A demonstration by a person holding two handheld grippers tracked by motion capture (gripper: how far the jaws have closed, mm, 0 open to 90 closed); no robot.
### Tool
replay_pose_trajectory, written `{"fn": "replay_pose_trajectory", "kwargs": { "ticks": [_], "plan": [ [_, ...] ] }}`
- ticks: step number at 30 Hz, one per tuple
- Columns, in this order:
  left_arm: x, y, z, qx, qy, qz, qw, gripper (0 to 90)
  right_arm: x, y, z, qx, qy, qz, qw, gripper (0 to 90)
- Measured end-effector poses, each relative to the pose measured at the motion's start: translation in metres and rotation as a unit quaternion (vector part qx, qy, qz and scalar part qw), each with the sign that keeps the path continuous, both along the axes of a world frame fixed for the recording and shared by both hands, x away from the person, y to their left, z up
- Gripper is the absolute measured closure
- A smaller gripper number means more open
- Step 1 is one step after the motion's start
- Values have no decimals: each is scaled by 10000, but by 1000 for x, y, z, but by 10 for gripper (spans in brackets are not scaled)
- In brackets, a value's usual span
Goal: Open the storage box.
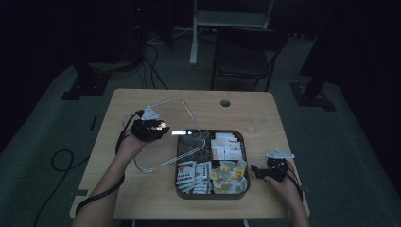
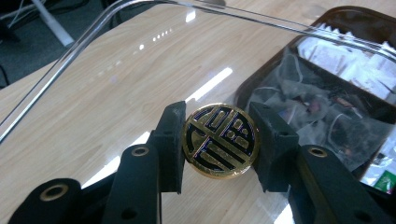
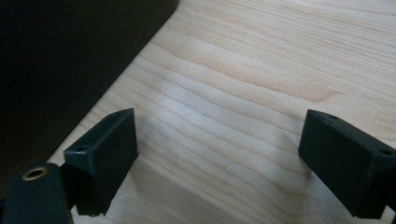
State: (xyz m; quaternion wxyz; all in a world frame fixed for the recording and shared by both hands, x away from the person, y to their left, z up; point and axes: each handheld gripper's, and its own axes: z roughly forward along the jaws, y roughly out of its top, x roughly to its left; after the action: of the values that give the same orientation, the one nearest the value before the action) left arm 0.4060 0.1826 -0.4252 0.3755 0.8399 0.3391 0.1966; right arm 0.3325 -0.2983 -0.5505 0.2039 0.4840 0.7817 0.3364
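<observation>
The left gripper is clamped on the round gold knob of the clear lid, both pads pressed to the knob's rim. In the high view the lid hangs tilted at centre left, its lower right edge over the upper left compartment of the tray, most of it above bare table. The tray lies to the right of this gripper, so setting the lid down clear of it likely means going left. The right gripper, jaws wide apart and holding nothing, rests just beside the tray's right wall at lower right.
</observation>
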Motion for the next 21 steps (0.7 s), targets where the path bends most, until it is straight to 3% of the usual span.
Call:
{"fn": "replay_pose_trajectory", "kwargs": {
  "ticks": [7, 12, 21],
  "plan": [
    [1, 28, -5, -66, -33, 499, 9987, 599, 0, 0, 0, 5, 8, -4, 10000, 111],
    [1, 42, -6, -152, -64, 692, 9975, 599, 0, 0, 0, 4, 7, -4, 10000, 111],
    [1, 71, -16, -240, -29, 1205, 9924, 599, 0, 0, 0, 4, 7, -3, 10000, 111]
  ]
}}
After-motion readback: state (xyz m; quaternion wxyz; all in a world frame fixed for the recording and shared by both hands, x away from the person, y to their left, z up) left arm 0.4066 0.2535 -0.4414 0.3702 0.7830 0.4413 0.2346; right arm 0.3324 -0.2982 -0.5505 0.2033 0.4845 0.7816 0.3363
